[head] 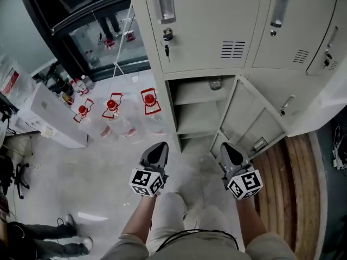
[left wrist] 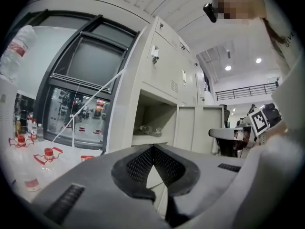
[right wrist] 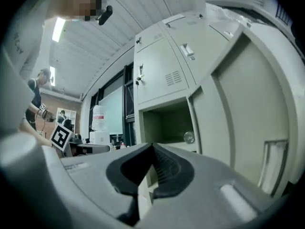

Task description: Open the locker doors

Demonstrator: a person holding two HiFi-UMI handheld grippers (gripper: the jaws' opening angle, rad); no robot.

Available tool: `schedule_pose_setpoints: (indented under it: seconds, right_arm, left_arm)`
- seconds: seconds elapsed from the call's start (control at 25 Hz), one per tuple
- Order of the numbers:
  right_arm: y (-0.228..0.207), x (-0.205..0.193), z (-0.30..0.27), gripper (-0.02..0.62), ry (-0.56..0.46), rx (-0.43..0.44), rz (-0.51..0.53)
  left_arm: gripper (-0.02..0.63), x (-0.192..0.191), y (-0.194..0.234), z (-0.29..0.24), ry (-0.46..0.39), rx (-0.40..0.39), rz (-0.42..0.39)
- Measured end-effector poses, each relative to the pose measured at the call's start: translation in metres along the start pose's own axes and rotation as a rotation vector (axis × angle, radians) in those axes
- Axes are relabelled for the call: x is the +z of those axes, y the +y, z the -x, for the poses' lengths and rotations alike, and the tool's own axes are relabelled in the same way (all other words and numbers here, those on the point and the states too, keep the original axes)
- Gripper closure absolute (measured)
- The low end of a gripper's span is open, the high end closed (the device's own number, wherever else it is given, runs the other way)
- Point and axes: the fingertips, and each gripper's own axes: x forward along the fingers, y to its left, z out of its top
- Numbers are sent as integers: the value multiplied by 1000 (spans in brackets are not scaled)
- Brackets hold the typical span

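Now, the left gripper (head: 157, 148) and the right gripper (head: 232, 149) sit side by side, each with its jaws pressed together and nothing between them, both short of the lockers. Just beyond the right gripper, the lower locker door (head: 244, 118) stands swung out to the right, and its compartment (head: 198, 124) is open ahead. Farther up, the upper locker door (head: 211, 26) is closed, a key (head: 167, 50) hanging at its lock. Far left on the floor are red-capped water jugs (head: 112, 112).
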Motion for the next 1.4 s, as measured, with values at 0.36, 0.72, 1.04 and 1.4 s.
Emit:
schedule_pose_setpoints:
  seconds: [0.36,0.72,1.04,1.4]
  right_arm:
    - [42,115,67,594,58,40,6]
    - [62,184,107,594,50,79,53]
    - [81,193,125,594,47,93,51]
    - [79,190,145,594,52,62,48]
  left_arm:
    - [607,130,-68,68,-9,39,-7]
    - [607,215,-106,113,-70,77,-65]
    - [607,222,-118,140,-56,122,-118]
    - [607,209,-124,150,-51,148,-93]
